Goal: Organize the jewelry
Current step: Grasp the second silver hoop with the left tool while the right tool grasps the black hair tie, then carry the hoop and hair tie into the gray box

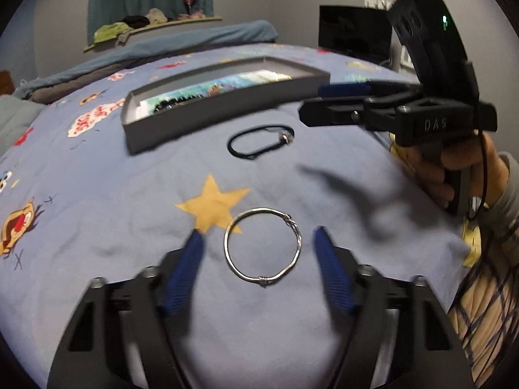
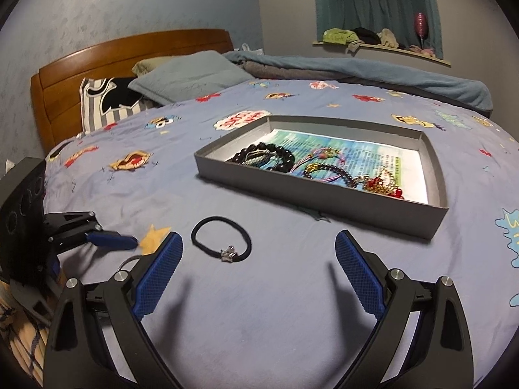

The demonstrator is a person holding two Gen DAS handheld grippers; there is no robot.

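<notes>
The left gripper [image 1: 258,243] has its fingers spread astride the thin silver wire bangle [image 1: 262,248] on the blue bedspread [image 1: 97,194], apparently to pinch it for the grey cardboard tray [image 2: 324,201], while the right gripper [image 2: 258,259], fingers spread, frames the black elastic band [image 2: 221,239].
</notes>
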